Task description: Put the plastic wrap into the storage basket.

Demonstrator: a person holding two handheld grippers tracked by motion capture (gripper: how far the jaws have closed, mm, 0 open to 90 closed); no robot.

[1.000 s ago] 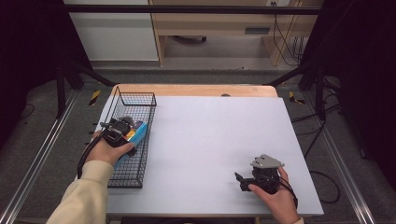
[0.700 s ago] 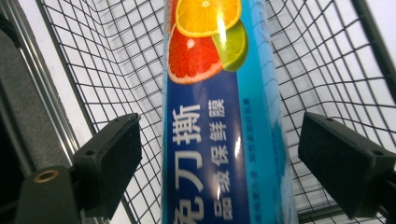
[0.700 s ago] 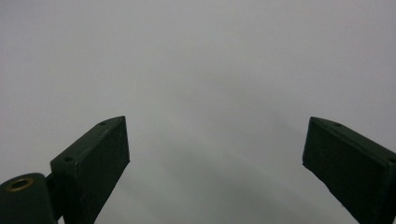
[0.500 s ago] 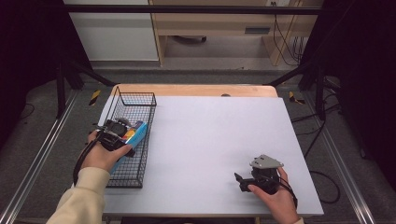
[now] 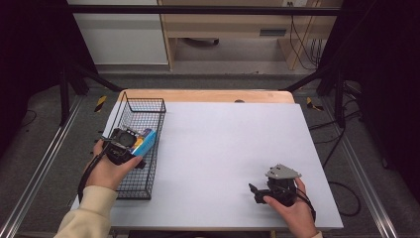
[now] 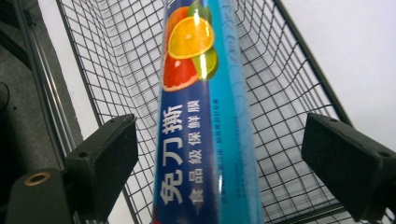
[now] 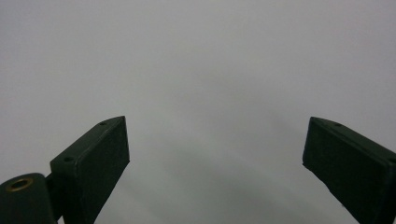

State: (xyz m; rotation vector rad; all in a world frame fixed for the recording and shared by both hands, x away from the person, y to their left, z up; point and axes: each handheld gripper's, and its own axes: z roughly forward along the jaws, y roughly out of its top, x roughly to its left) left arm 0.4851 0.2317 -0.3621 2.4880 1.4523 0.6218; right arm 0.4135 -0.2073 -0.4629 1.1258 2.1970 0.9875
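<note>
Blue box [image 6: 205,140] lettered 免刀撕 保鲜膜

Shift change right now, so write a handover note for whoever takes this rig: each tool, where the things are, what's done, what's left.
Left tool: jaws have just been opening; they now stand clear on either side of the blue cling-film box, not pressing it.
Right tool: open, nothing between its jaws, over bare white table at the near right.
Box: lying lengthwise in the wire basket at the table's left edge.
Done: box appears placed in the basket and released.
Left: probably just withdraw the left tool from the basket without catching the box.
</note>
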